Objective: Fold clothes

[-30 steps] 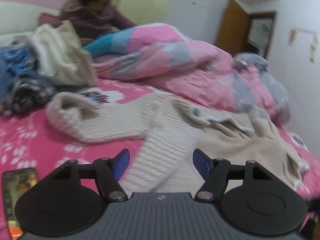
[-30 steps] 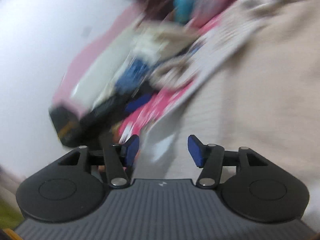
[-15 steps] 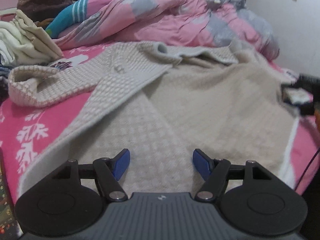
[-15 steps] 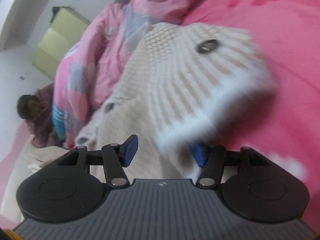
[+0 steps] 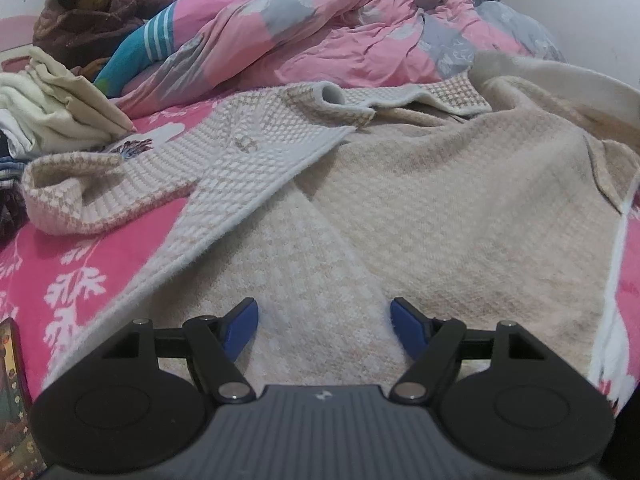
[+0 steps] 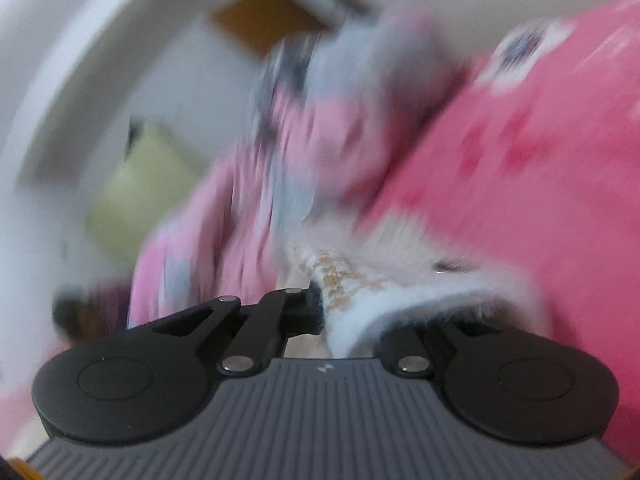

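Note:
A beige knitted cardigan (image 5: 440, 208) lies spread on the pink bedsheet (image 5: 80, 260), one sleeve (image 5: 100, 192) stretched out to the left. My left gripper (image 5: 324, 316) hovers low over the near part of the cardigan. Its jaws are opening, and only flat fabric lies beneath them, none of it pinched. The right wrist view is badly blurred. There my right gripper (image 6: 326, 308) is shut on a white-trimmed edge of the cardigan (image 6: 384, 276), which bunches up between the fingers.
A crumpled pink and grey quilt (image 5: 320, 32) fills the far side of the bed. A person (image 5: 92, 12) sits at the far left behind a pile of folded clothes (image 5: 52, 116). A phone (image 5: 12, 392) lies at the near left edge.
My left gripper dropped closer to the cardigan, then held still. My right gripper swung round to the cardigan's edge and its jaws closed on it.

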The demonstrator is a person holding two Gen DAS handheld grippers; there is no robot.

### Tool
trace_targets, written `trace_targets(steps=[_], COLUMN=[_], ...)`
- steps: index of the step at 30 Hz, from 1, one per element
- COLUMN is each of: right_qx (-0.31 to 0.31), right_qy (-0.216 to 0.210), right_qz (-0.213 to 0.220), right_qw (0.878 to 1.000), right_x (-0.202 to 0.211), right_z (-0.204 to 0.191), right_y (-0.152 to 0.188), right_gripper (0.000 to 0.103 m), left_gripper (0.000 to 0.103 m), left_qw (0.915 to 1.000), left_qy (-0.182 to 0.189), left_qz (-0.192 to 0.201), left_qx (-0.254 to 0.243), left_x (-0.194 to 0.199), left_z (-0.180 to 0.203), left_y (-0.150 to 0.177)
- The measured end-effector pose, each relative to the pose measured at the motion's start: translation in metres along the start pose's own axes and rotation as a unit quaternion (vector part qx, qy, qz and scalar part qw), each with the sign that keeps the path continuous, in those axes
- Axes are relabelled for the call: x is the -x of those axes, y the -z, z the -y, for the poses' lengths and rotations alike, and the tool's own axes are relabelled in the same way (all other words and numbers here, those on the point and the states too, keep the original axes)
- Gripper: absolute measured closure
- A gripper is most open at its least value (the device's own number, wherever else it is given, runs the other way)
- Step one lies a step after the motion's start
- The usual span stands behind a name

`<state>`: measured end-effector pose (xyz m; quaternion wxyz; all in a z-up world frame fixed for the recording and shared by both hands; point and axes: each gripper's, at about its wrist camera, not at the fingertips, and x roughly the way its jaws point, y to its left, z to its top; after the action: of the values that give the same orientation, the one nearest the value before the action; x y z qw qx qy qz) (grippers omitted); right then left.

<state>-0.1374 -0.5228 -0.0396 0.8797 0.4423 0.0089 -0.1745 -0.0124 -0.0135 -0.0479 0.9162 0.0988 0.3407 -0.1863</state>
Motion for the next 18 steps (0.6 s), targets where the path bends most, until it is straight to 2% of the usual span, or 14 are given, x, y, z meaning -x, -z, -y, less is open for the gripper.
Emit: trace_targets(steps=[1, 3, 5, 7, 9, 11, 14, 18], right_qx=[-0.011, -0.036, -0.056, -0.037, -0.017, -0.003, 0.002, 0.008], right_qy=[0.007, 0.022, 0.034, 0.049, 0.058, 0.047, 0.042, 0.069], right_qz=[0.015, 0.004, -0.045, -0.102, -0.154, -0.189, -0.233, -0.261], right_qw=[1.0, 0.999, 0.997, 0.993, 0.986, 0.981, 0.972, 0.963], right_x=[0.013, 0.028, 0.033, 0.028, 0.019, 0.007, -0.01, -0.011], right_z=[0.009, 0.028, 0.041, 0.035, 0.026, 0.012, -0.005, -0.018], right_y=[-0.009, -0.015, -0.008, 0.013, 0.034, 0.052, 0.069, 0.079], right_gripper=[0.101, 0.1, 0.097, 0.093, 0.067, 0.047, 0.042, 0.038], left_gripper=[0.028, 0.028, 0.028, 0.028, 0.028, 0.028, 0.028, 0.028], left_qw=[1.0, 1.0, 1.0, 1.0, 1.0, 1.0, 0.9999, 0.9998], left_qy=[0.001, 0.004, 0.004, 0.003, 0.002, 0.001, 0.001, 0.003], left_qz=[0.001, 0.002, 0.002, 0.001, 0.0, 0.0, 0.001, 0.004], left_qx=[0.001, 0.003, 0.005, 0.008, 0.009, 0.01, 0.014, 0.018], left_x=[0.0, -0.001, -0.001, -0.001, -0.001, -0.001, 0.001, 0.001], left_z=[-0.001, -0.002, -0.002, -0.002, -0.001, 0.0, -0.001, -0.003], left_y=[0.0, 0.001, 0.0, 0.0, 0.0, 0.0, 0.0, 0.002])
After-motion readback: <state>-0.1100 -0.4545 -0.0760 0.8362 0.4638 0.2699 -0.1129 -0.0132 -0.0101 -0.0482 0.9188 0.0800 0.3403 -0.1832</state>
